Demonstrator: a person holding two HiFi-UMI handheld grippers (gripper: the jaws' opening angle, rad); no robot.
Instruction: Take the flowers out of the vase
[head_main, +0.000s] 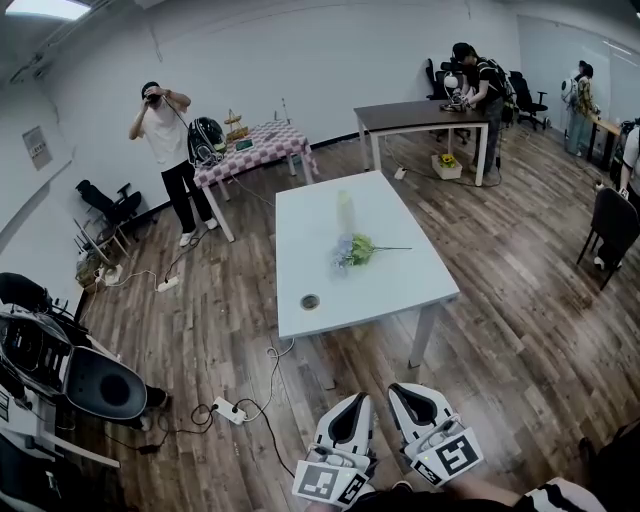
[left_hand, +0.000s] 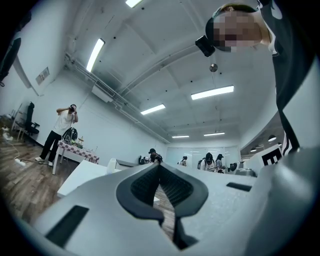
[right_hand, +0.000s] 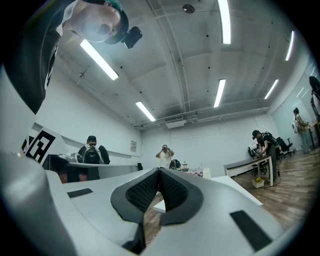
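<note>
Flowers lie on table, just beside vase.

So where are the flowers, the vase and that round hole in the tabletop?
flowers (head_main: 350, 253): head view, on the pale blue blooms.
vase (head_main: 345, 211): head view, on its clear body.
round hole (head_main: 310, 301): head view, on its dark middle.

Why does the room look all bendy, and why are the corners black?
Head view: the wide lens curves straight lines; the vase on the white table looks smeared. Left gripper view, right gripper view: round pictures, black corners, ceiling lights glaring white.
</note>
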